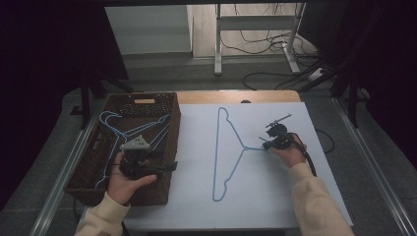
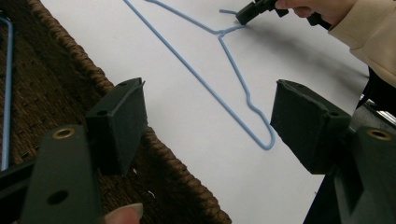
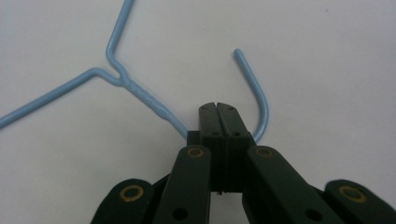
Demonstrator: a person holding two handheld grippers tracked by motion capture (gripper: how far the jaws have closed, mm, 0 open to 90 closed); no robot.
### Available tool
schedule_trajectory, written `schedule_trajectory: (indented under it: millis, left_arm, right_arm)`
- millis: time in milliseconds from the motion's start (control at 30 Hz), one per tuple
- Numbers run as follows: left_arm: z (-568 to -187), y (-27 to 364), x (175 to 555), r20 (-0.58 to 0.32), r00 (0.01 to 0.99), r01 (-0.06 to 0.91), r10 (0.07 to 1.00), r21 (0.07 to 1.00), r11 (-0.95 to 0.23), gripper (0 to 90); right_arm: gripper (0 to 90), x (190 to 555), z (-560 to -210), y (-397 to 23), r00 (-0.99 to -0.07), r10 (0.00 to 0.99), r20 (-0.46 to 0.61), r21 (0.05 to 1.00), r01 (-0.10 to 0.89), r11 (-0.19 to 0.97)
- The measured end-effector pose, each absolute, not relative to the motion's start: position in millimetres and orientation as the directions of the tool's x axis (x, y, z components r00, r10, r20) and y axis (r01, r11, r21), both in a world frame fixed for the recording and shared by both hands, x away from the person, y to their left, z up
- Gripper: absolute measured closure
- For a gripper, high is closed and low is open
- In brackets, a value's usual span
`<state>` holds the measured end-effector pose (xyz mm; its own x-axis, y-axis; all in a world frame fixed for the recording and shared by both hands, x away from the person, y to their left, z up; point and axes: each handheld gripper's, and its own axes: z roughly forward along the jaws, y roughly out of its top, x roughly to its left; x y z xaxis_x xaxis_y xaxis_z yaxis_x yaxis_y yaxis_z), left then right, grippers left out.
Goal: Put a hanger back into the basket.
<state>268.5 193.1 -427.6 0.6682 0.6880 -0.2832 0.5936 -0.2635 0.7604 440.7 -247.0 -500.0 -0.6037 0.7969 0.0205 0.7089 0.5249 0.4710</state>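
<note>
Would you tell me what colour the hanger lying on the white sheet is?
Light blue; the hanger shows best in the right gripper view.

A: What sits at nine o'clock on the white desk point(image 1: 275, 196)?

B: A dark brown woven wicker basket point(image 1: 169, 147), rectangular, holding pale blue wire hangers point(image 1: 110, 129) that lie tangled together.

A: And at twelve o'clock, beyond the desk?

B: A grey metal stand point(image 1: 218, 44) on the floor, with black cables point(image 1: 260, 44) looping just beside it.
</note>
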Motion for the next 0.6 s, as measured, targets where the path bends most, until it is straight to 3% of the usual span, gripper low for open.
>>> schedule_trajectory:
  millis: [600]
  left_arm:
    - [-426.7,188.1,267.4,-0.285,0.676,0.594,0.68,0.757,-0.273,27.3]
  right_arm:
    - [89.8,367.6,-496.6,-256.2,-0.649,0.757,0.081,0.399,0.717,0.572]
